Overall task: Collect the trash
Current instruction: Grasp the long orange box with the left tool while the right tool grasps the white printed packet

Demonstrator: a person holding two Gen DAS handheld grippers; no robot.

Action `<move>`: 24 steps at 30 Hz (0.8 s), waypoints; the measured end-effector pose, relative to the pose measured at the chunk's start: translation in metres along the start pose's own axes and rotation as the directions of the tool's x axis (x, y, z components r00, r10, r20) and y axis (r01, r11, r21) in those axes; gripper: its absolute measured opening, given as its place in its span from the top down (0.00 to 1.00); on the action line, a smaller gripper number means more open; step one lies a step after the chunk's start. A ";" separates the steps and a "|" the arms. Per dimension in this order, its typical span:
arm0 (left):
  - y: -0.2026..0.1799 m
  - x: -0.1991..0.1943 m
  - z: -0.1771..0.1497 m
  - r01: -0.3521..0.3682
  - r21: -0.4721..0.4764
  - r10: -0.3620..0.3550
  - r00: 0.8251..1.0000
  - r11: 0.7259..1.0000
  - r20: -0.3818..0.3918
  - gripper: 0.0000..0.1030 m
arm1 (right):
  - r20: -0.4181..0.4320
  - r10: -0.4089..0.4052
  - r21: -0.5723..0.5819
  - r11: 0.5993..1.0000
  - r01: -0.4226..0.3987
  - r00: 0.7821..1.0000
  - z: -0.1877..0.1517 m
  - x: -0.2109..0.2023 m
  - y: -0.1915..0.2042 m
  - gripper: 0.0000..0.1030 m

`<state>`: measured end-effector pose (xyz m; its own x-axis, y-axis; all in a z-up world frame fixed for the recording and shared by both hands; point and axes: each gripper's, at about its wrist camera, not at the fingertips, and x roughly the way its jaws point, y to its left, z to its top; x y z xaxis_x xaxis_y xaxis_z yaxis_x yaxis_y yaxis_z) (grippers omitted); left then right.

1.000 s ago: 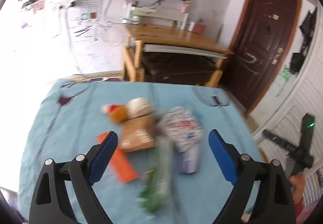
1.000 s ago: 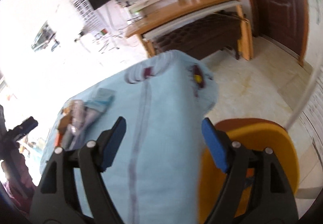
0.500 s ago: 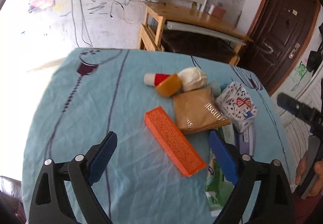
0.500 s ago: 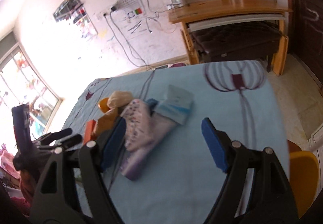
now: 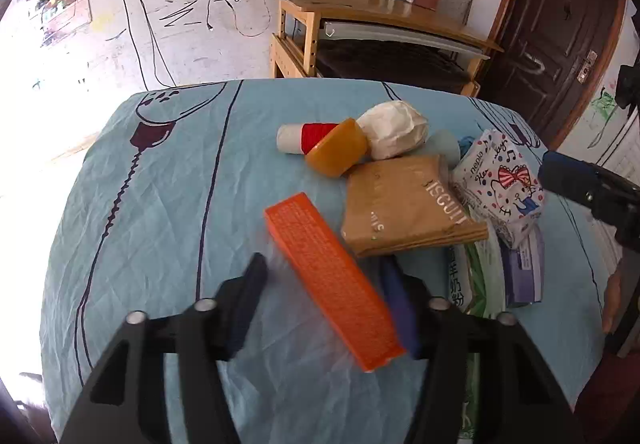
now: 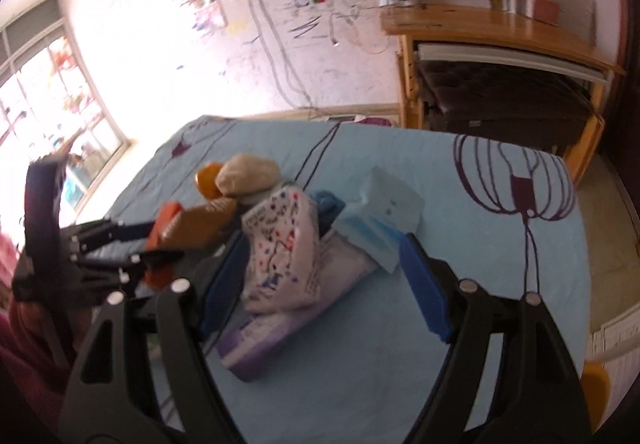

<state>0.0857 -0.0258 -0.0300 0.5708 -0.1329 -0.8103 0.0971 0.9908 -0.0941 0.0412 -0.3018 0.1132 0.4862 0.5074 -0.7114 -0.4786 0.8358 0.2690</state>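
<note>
A pile of trash lies on the blue tablecloth [image 5: 152, 212]. An orange box [image 5: 330, 280] lies between the jaws of my left gripper [image 5: 326, 304], which stand narrowed around it with a gap still showing on the left. Behind it are a brown biscuit packet [image 5: 404, 204], a white crumpled wad [image 5: 392, 128], an amber lid [image 5: 336, 152] and a red-and-white roll [image 5: 300, 136]. My right gripper [image 6: 324, 284] is open over a patterned tissue pack [image 6: 284, 244] and a purple packet [image 6: 256, 340]. A light blue pack [image 6: 384, 212] lies beside them.
A wooden desk [image 5: 380, 16] with a dark bench under it stands beyond the table's far edge. A dark door [image 5: 560, 24] is at the right. A green-and-white packet [image 5: 480, 276] lies at the pile's right. An orange chair [image 6: 596, 400] shows at the lower right.
My left gripper's jaws have closed in around the orange box. My right gripper swung left from the chair and now sits over the tissue pack.
</note>
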 end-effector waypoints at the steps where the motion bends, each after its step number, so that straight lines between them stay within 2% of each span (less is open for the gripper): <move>1: 0.001 -0.002 -0.001 -0.003 -0.006 0.003 1.000 1.000 0.001 0.60 | -0.006 0.026 -0.024 0.999 -0.026 1.000 0.002 0.002 0.001 0.28; 5: -0.003 -0.010 -0.007 -0.040 -0.025 0.040 0.999 0.999 0.014 0.70 | -0.061 0.112 -0.068 0.991 -0.116 0.992 0.014 0.012 0.009 0.28; 8: 0.000 -0.014 -0.006 -0.032 -0.056 0.031 0.999 0.998 -0.009 0.78 | -0.077 0.087 -0.087 0.992 -0.093 0.993 0.014 0.018 0.014 0.28; 10: 0.006 -0.019 -0.002 -0.011 -0.068 0.010 1.000 0.998 -0.008 0.80 | -0.099 0.086 -0.083 0.992 -0.094 0.991 0.011 0.023 0.015 0.35; 12: 0.014 -0.024 0.002 0.009 -0.053 -0.009 1.000 0.999 -0.003 0.80 | -0.110 0.065 -0.080 0.994 -0.074 0.992 0.006 0.027 0.016 0.44; 16: 0.029 -0.018 0.013 0.037 0.011 -0.036 0.998 0.999 -0.059 0.80 | -0.112 0.005 -0.064 0.998 -0.012 0.994 0.000 0.028 0.021 0.57; 18: 0.033 -0.015 0.016 0.075 0.046 -0.072 0.995 0.996 -0.076 0.80 | -0.122 -0.051 -0.061 0.997 0.044 0.991 -0.002 0.030 0.027 0.71; 21: 0.037 -0.013 0.021 0.154 0.087 -0.147 0.986 0.984 -0.082 0.80 | -0.124 -0.112 -0.038 0.993 0.108 0.986 -0.002 0.026 0.036 0.79; 24: 0.042 -0.014 0.022 0.218 0.123 -0.210 0.975 0.968 -0.073 0.80 | -0.107 -0.154 0.010 0.988 0.156 0.982 0.000 0.015 0.040 0.82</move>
<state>0.1001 0.0173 -0.0096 0.4768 -0.3360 -0.8123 0.3185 0.9273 -0.1966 0.0294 -0.2604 0.1134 0.4736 0.3471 -0.8095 -0.3895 0.9068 0.1609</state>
